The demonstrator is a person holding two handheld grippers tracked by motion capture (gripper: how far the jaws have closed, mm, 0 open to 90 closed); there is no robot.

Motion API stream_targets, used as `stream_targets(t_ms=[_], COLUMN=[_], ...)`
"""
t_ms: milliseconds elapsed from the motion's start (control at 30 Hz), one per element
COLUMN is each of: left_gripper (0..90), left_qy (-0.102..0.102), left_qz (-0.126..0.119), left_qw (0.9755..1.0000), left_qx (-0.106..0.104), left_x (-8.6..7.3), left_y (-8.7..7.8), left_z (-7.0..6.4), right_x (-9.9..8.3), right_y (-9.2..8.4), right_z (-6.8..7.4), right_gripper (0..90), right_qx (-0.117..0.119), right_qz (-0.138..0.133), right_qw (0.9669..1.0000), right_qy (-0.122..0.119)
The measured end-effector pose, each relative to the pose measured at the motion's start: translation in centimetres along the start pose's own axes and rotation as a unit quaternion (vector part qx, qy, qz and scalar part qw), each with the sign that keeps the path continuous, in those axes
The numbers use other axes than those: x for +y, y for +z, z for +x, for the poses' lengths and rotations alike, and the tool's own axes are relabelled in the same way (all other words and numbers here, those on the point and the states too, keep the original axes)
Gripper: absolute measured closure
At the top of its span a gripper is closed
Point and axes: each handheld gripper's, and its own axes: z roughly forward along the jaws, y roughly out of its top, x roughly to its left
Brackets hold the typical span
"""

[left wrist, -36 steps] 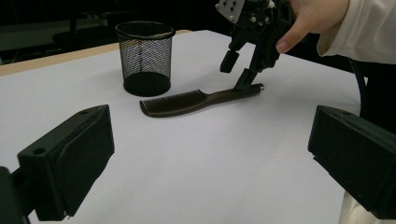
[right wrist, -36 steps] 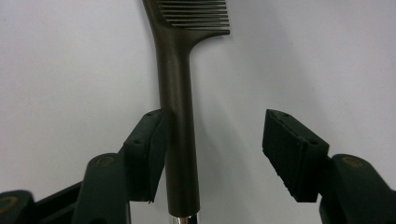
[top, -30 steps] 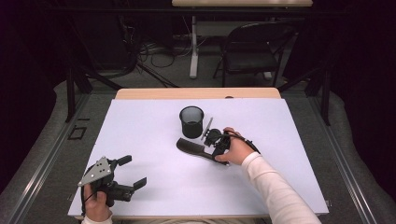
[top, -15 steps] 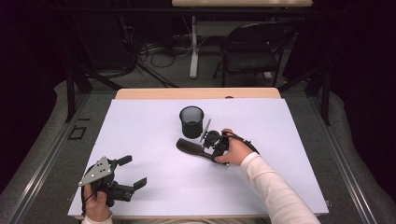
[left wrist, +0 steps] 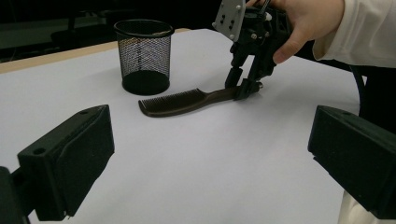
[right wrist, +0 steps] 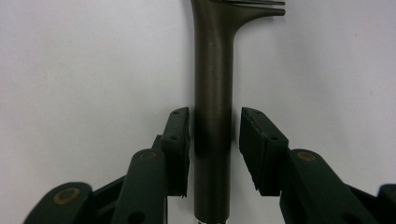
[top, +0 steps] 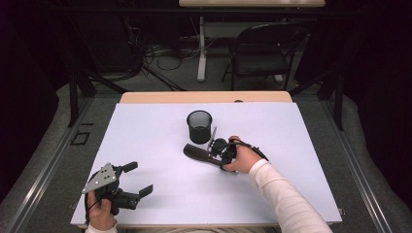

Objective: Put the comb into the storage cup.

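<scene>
A dark brown comb (top: 196,152) lies flat on the white table, just in front of a black mesh cup (top: 199,126). My right gripper (top: 217,156) is down at the comb's handle end. In the right gripper view its jaws straddle the handle (right wrist: 213,93), open. The left pad sits close against the handle and a narrow gap shows at the right pad (right wrist: 258,149). The left gripper view shows the comb (left wrist: 187,100), the cup (left wrist: 144,56) and the right gripper (left wrist: 243,87) tipped down onto the handle. My left gripper (top: 139,178) rests open and holds nothing at the table's near left.
The white table top (top: 301,145) spreads wide around the comb. A wooden strip (top: 204,97) runs along its far edge. Beyond it stand a black folding chair (top: 265,48) and a table leg with cables on the floor.
The right hand has edged slightly toward the comb's handle. The left gripper has stayed put.
</scene>
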Motion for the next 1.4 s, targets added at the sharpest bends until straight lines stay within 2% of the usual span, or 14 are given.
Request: stream_targets(t_ms=[167, 900, 1400], left_gripper=[0.5, 0.5, 0.5], left_qy=[0.0, -0.001, -0.001], left_qz=[0.0, 0.001, 0.001], left_qw=[1.0, 1.0, 1.0], left_qx=[0.0, 0.001, 0.001], left_x=[-0.01, -0.02, -0.03], left_y=[0.0, 0.02, 0.03], left_z=[0.01, 0.01, 0.0], right_x=[0.03, 0.02, 0.04], right_y=[0.06, 0.26, 0.22], right_z=[0.03, 0.08, 0.08], right_gripper=[64.7, 72.0, 72.6], right_qx=[0.001, 0.004, 0.002], right_qz=[0.008, 0.008, 0.009], right_qw=[1.0, 1.0, 0.9999], right_qy=[0.0, -0.002, -0.007])
